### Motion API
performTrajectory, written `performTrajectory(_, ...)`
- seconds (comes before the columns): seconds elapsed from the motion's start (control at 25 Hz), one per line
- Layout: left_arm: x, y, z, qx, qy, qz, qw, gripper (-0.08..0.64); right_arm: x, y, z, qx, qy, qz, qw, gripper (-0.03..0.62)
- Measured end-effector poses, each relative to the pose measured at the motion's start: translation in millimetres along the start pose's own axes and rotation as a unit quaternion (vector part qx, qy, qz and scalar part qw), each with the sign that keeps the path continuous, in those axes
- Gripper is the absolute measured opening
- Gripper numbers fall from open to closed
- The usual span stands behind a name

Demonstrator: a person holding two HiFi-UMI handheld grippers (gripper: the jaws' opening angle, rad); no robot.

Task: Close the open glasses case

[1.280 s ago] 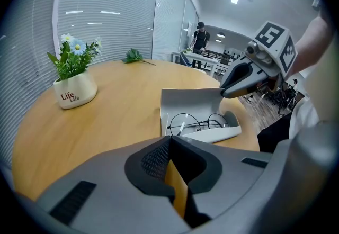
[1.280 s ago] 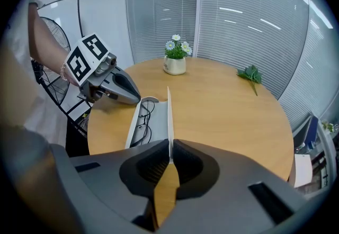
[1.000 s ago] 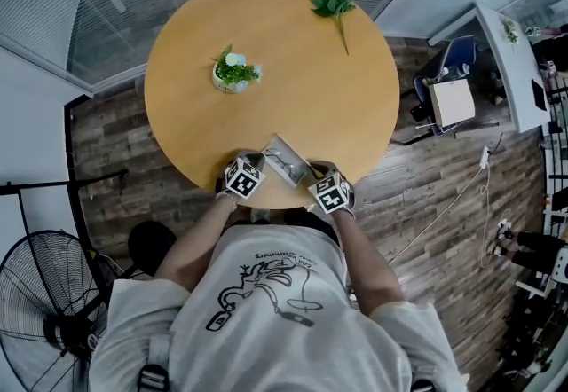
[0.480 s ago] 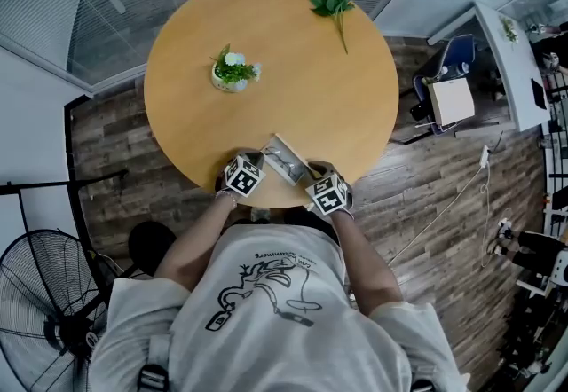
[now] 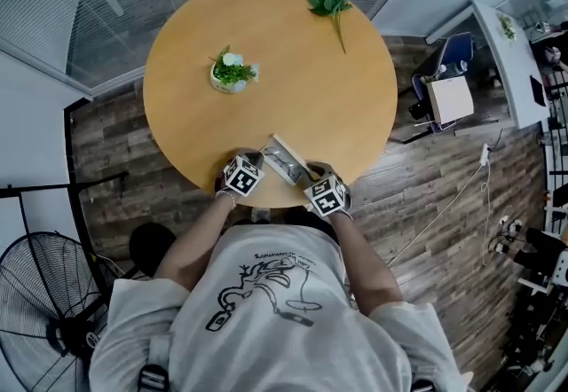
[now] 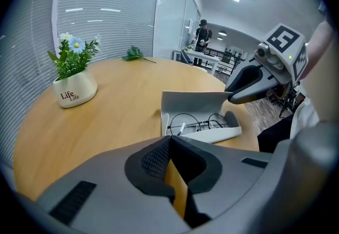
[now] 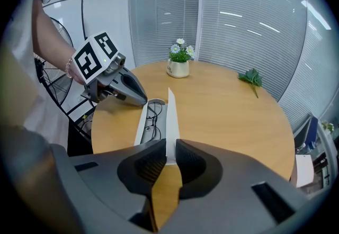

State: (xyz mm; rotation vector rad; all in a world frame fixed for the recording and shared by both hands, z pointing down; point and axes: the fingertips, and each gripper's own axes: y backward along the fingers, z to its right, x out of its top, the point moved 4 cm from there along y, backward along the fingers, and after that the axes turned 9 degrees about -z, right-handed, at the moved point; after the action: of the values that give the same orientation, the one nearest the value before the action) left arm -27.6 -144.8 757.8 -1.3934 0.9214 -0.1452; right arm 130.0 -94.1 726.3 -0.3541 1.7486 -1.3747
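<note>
A white glasses case (image 5: 286,160) lies open near the front edge of the round wooden table (image 5: 302,89). Wire-rimmed glasses (image 6: 198,122) lie in its tray. Its lid (image 7: 170,114) stands upright. In the right gripper view, my right gripper (image 7: 168,148) straddles the near end of the lid. Its jaws are opening and the lid's edge still sits between them. My left gripper (image 6: 170,140) hovers over bare table just left of the case. Its jaws are shut with nothing in them, and its tip (image 7: 142,101) is close to the tray's end.
A small white pot of flowers (image 5: 232,73) stands left of the table's middle. A green leafy sprig (image 5: 334,7) lies at the far right. The table's rim runs just under both grippers. A standing fan (image 5: 44,310) and an office chair (image 5: 448,89) stand on the floor around it.
</note>
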Motion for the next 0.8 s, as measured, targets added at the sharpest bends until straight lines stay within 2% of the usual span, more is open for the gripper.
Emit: performTrajectory(0.8,-1.6,-0.5,-1.2,0.002,0.006,0.005,1.0000,0.020,0.9,1.6,-17.9,-0.007,0.033,0.004,0.999,0.082)
